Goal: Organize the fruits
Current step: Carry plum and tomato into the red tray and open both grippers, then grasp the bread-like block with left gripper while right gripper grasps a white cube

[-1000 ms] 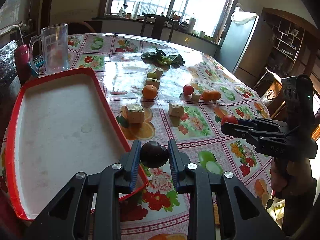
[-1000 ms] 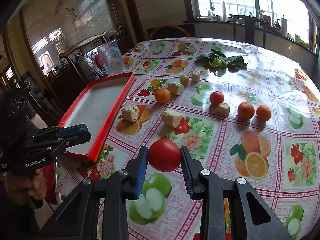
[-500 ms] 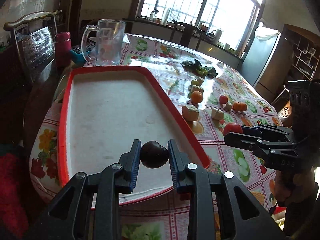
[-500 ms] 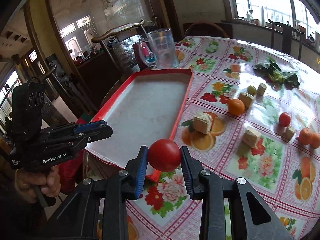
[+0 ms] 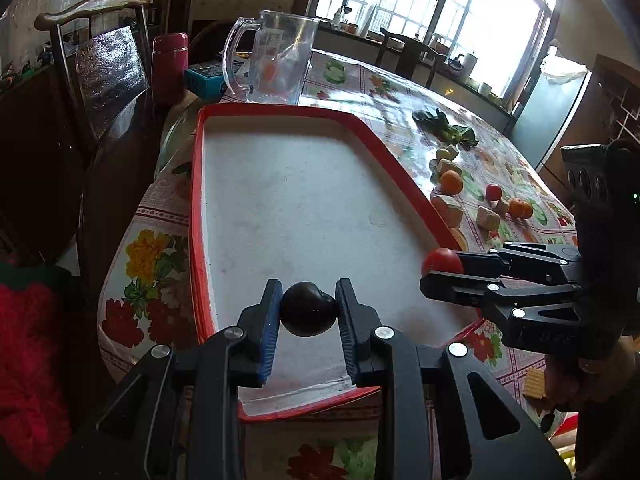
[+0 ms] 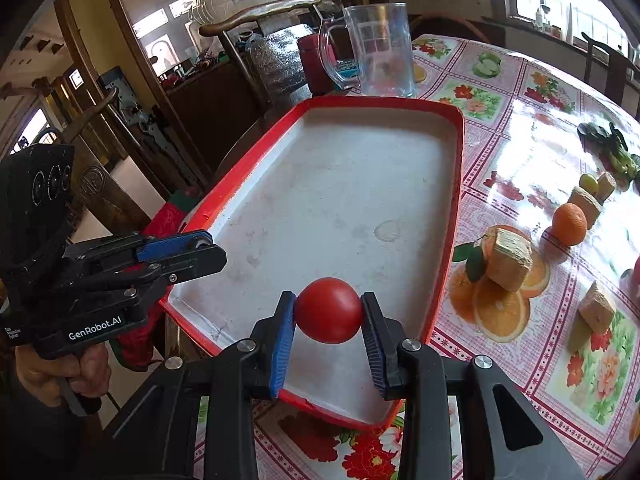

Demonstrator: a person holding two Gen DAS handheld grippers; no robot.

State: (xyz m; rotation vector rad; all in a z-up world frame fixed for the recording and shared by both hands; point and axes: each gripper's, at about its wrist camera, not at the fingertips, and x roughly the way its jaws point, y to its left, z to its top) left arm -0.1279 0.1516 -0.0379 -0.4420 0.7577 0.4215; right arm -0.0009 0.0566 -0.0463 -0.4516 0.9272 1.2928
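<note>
Clear glass mug (image 5: 272,65) beside maroon flask (image 5: 169,65) — wooden chair (image 5: 100,68) behind.

Daylit interior, strong backlight, heavy fisheye distortion.
Lit mainly through the windows (image 5: 436,12) at the far side, blown out to near white. Broad glare on the glossy tablecloth (image 6: 532,148), washing out its print near the leafy greens (image 5: 446,130). Dim at the left, around the chair (image 5: 100,68), and vignetted black in the corners. Straight edges bowed toward the frame borders. Sharp in the foreground; soft shadows under the orange (image 6: 569,224).
</note>
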